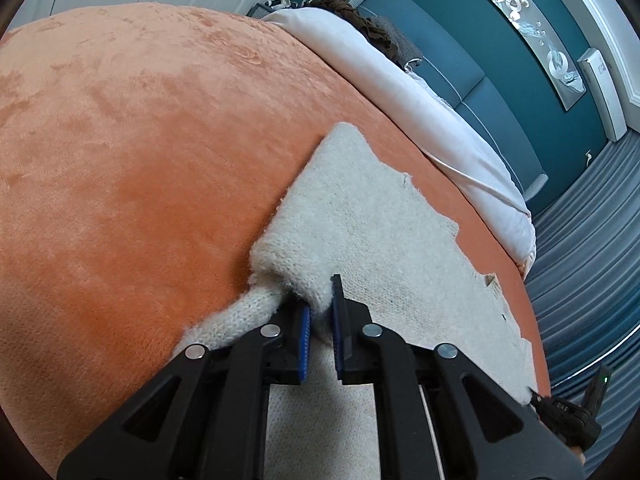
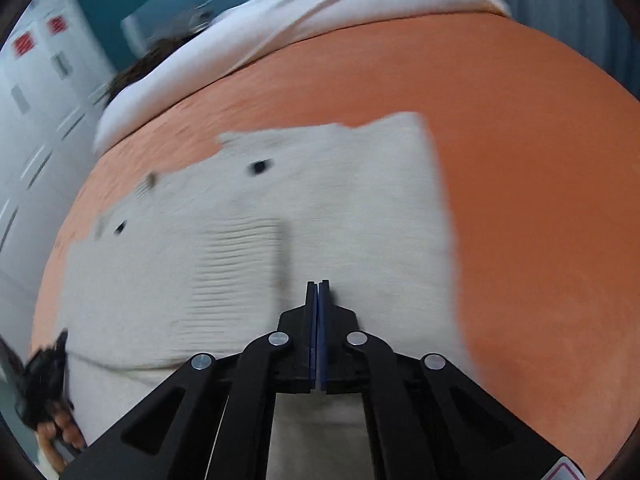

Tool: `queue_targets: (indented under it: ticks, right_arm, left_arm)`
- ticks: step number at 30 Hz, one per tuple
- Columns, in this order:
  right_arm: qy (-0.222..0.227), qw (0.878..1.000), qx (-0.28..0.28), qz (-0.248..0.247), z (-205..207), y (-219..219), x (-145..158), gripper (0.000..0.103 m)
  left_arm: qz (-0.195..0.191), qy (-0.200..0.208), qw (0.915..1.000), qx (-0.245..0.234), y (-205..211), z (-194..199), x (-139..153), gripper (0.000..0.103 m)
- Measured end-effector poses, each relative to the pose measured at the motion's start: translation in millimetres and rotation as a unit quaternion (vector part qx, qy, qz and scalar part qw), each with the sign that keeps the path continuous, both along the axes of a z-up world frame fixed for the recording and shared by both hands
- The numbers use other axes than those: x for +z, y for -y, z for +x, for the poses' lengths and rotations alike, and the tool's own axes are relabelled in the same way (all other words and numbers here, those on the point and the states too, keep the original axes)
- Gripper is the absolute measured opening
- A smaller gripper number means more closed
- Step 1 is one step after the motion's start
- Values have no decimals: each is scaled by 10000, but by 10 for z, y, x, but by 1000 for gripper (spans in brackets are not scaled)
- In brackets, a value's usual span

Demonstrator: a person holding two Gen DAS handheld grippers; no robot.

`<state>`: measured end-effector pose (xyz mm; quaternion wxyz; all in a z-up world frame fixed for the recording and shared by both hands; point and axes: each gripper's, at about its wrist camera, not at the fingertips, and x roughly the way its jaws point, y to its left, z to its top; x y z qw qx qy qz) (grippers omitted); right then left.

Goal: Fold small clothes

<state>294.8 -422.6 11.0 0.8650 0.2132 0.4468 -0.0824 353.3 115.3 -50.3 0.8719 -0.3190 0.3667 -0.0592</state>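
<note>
A cream knitted garment (image 1: pixel 360 216) is spread flat on an orange bedspread (image 1: pixel 120 140), filling the lower centre of both views. In the left wrist view, the left tongs (image 1: pixel 320 312) are closed narrowly on a bunched fold at the garment's edge, low in the frame, with a sleeve trailing toward the lower left. In the right wrist view, which is blurred, the right tongs (image 2: pixel 318 292) are seen pressed fully together above the garment (image 2: pixel 280 220), gripping nothing. White bedding (image 1: pixel 400 92) lies along the upper right.
</note>
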Motion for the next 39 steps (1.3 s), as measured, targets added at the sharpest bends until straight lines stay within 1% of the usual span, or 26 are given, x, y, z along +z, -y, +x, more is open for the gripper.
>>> queue_targets:
  ticks: [1, 2, 3, 5, 6, 7, 8, 10, 11, 12, 14, 16, 18, 19, 21, 23, 25, 26, 27, 28, 29, 30, 32, 34, 37, 39]
  right_arm:
    - [111, 9996, -132, 205, -201, 128, 68, 7]
    - [184, 9992, -157, 311, -408, 212, 158, 8]
    - [221, 9993, -122, 284, -637, 253, 253, 12]
    - [140, 9997, 45, 186, -1190, 271, 403, 36]
    - [50, 9998, 95, 151, -1458, 262, 430, 59]
    - [-16, 9999, 95, 140, -1798, 248, 438, 67]
    - [-81, 9997, 115, 187, -2082, 233, 395, 68]
    - [-405, 9981, 206, 419, -2622, 140, 236, 68]
    - [-538, 9968, 206, 550, -2831, 97, 152, 68]
    - [-670, 9948, 185, 748, -3042, 26, 49, 69]
    - [-747, 9908, 173, 1116, -3291, -56, -88, 69]
    - [-574, 9900, 127, 1286, -3375, -207, -99, 71]
    - [-308, 9845, 244, 1710, -3314, -310, -106, 71]
    - [-285, 9824, 216, 1832, -3234, -356, -123, 73]
    - [-248, 9812, 114, 1912, -3170, -412, -195, 74]
    - [-108, 9832, 16, 1822, -3066, -479, -199, 74]
    - [-107, 9833, -116, 1814, -2899, -515, -172, 74]
    - [-141, 9833, -165, 1809, -2856, -494, -156, 74]
    - [-181, 9837, -191, 1780, -2828, -474, -151, 67]
    - [-239, 9851, -207, 1692, -2773, -480, -130, 50]
    - [-336, 9863, -204, 1600, -2721, -485, -111, 38]
    - [-426, 9858, -194, 1610, -2687, -480, -99, 15]
    - [-366, 9834, -259, 1759, -2703, -438, -36, 13]
    - [-105, 9869, -147, 1602, -2787, -435, 169, 10]
    - [121, 9903, 253, 1362, -2964, -457, 469, 9]
    - [155, 9914, 509, 1197, -3132, -461, 620, 9]
  left_arm:
    - [14, -105, 9999, -31, -18, -19, 46, 9]
    - [32, -187, 9998, -71, -41, -67, 96, 14]
    - [75, -261, 9996, -97, -90, -196, 183, 20]
    - [163, -351, 9992, -137, -196, -500, 310, 52]
    - [229, -404, 9988, -149, -279, -739, 381, 58]
    - [356, -489, 9981, -147, -359, -973, 433, 69]
    - [520, -654, 9964, -140, -439, -1214, 456, 77]
    - [598, -1026, 9928, -162, -592, -1667, 412, 82]
    - [492, -1204, 9913, -186, -672, -1905, 361, 83]
    - [333, -1214, 9918, -225, -728, -2119, 332, 83]
    - [265, -1223, 9918, -248, -750, -2431, 350, 87]
    - [111, -1268, 9917, -186, -715, -2597, 359, 91]
    - [-174, -1247, 9919, -144, -630, -2671, 334, 95]
    - [-247, -1266, 9915, -161, -577, -2669, 316, 96]
    - [-170, -1271, 9917, -137, -446, -2611, 326, 98]
    - [-113, -1285, 9914, -217, -342, -2521, 327, 98]
    - [-57, -1338, 9905, -315, -249, -2409, 337, 94]
    - [-4, -1392, 9897, -344, -212, -2362, 345, 79]
    - [-25, -1416, 9890, -433, -181, -2320, 350, 69]
    - [-136, -1530, 9867, -539, -163, -2279, 329, 39]
    - [-332, -1679, 9833, -626, -163, -2242, 298, 12]
    - [-452, -1752, 9816, -608, -182, -2247, 288, 8]
    - [-569, -1762, 9814, -500, -258, -2309, 373, 7]
    - [-558, -1617, 9837, -564, -310, -2410, 530, 7]
    - [-442, -1520, 9833, -898, -356, -2595, 776, 6]
    - [-246, -1482, 9823, -1119, -385, -2773, 932, 6]
